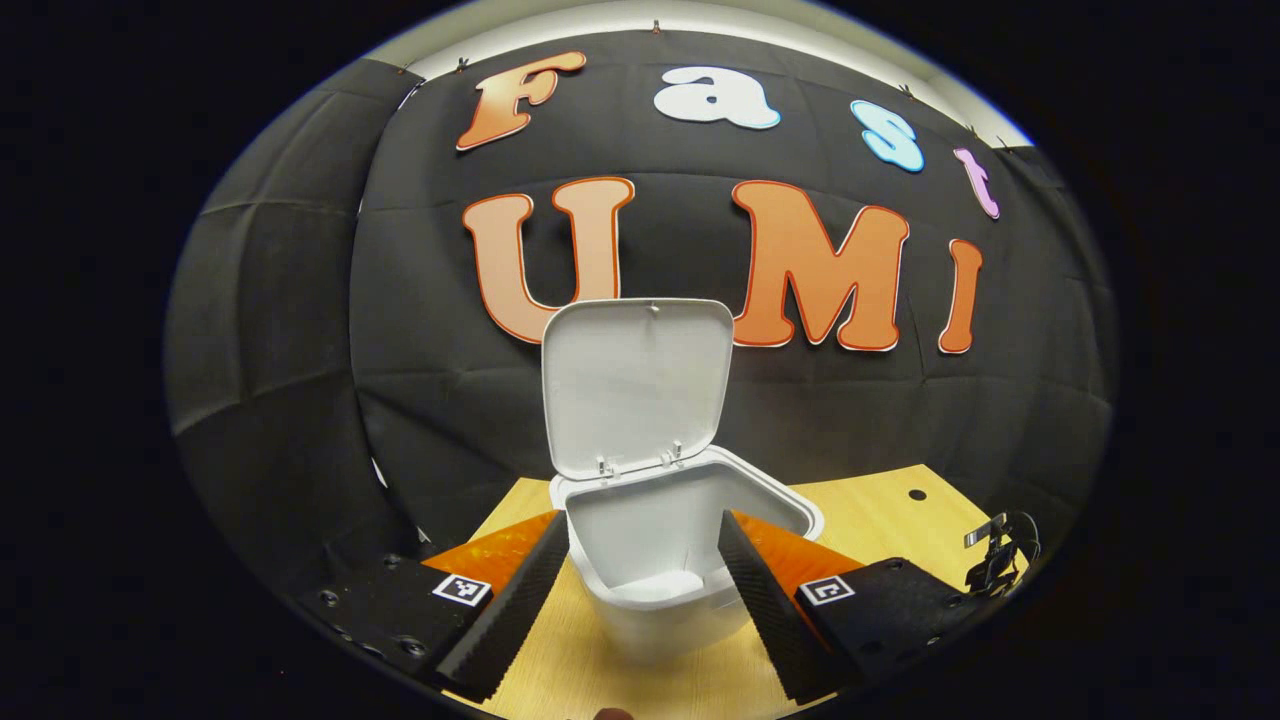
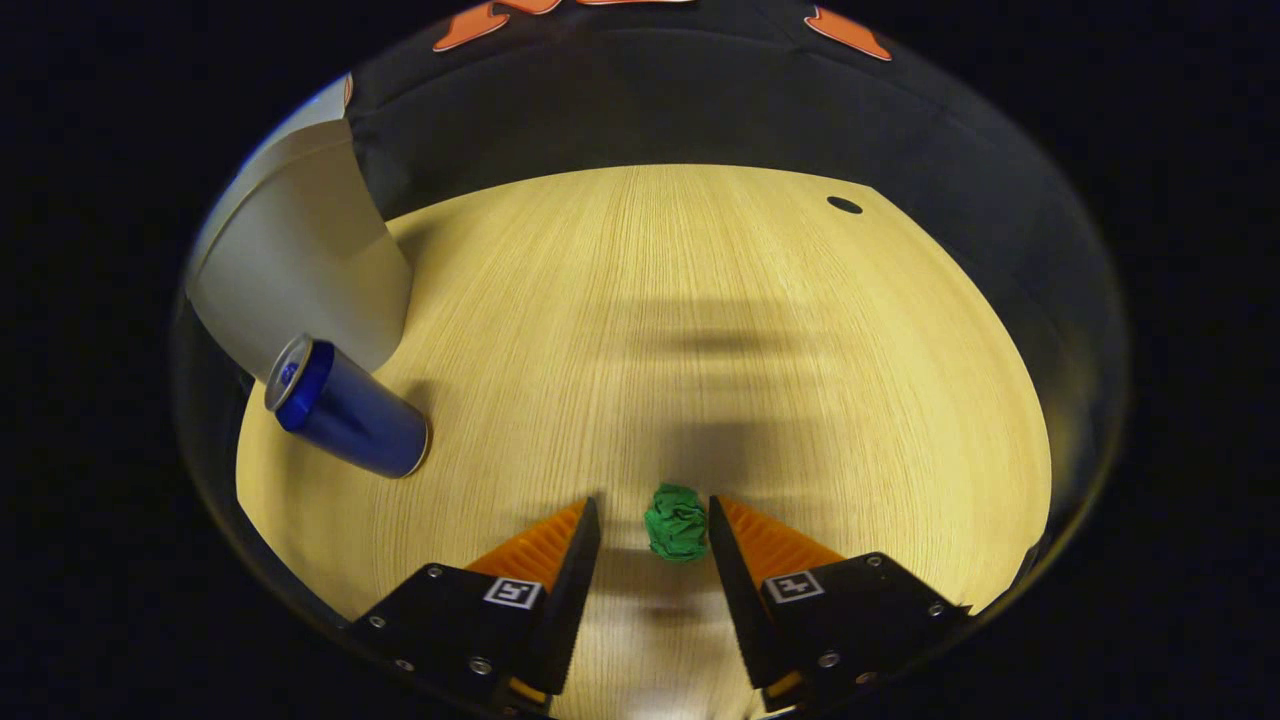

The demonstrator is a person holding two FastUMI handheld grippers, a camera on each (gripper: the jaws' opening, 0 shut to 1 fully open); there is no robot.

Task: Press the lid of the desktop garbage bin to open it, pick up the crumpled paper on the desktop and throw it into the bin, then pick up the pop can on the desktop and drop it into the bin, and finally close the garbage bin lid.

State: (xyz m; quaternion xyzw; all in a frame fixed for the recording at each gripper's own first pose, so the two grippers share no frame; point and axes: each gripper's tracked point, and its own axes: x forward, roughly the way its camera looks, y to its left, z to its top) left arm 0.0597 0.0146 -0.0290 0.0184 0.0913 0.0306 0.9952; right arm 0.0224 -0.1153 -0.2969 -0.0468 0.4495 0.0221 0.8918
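The white desktop bin (image 1: 670,590) stands on the wooden table with its lid (image 1: 635,385) swung up and the inside bare. My left gripper (image 1: 645,535) is open, its fingers either side of the bin's mouth without touching it. In the right gripper view a green crumpled paper ball (image 2: 677,521) lies on the table between the fingers of my right gripper (image 2: 653,522), which is open with gaps on both sides of the ball. A blue pop can (image 2: 345,408) stands at the left, beside the bin's white wall (image 2: 300,265).
The wooden table (image 2: 700,330) has a small dark hole (image 2: 844,205) near its far right corner. A black metal clip (image 1: 1000,550) sits at the table's right edge in the left gripper view. Black cloth walls close in behind the table.
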